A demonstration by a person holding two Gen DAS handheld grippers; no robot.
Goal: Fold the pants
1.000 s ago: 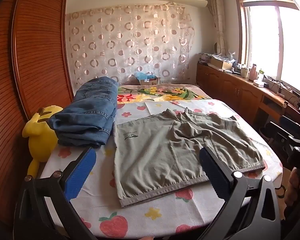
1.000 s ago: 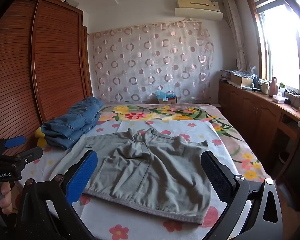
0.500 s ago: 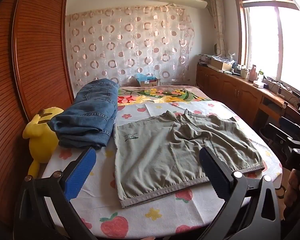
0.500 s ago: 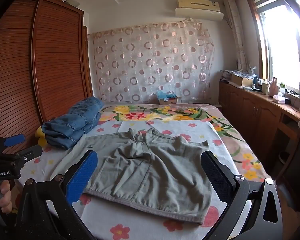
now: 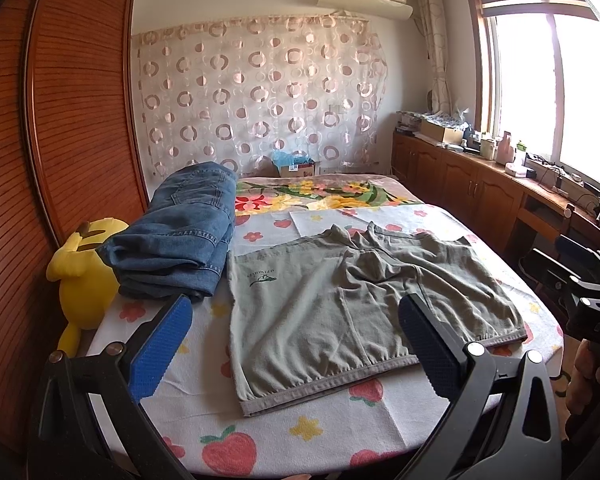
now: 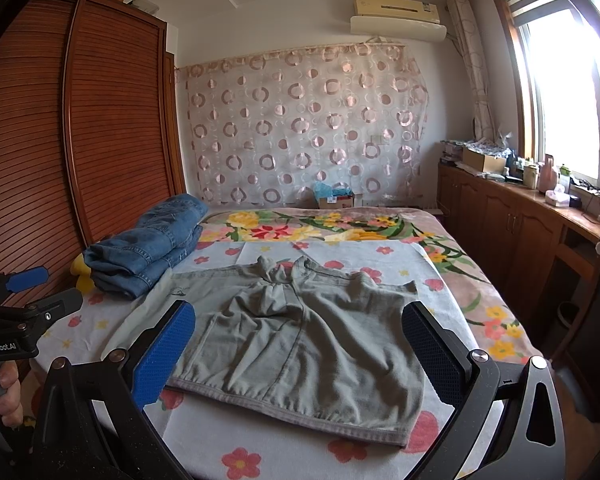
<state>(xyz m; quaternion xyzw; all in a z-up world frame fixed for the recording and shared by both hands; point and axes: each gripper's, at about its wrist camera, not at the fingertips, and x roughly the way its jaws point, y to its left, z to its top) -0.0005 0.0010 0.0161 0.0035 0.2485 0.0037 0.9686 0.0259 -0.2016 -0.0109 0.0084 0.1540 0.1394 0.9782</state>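
Grey-green shorts spread flat on the bed, no fold yet

The shorts (image 5: 352,312) lie unfolded beside folded jeans (image 5: 180,240). The left gripper (image 5: 296,344) and right gripper (image 6: 300,352) both hover spread wide, holding nothing; every fold appears left to do.

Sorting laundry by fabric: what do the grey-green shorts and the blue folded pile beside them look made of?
The grey-green shorts look like thin, matte woven cotton or a blend: soft creases, gathered hem. The blue folded pile looks like denim: thick folds, faded blue, visible stitched seams.
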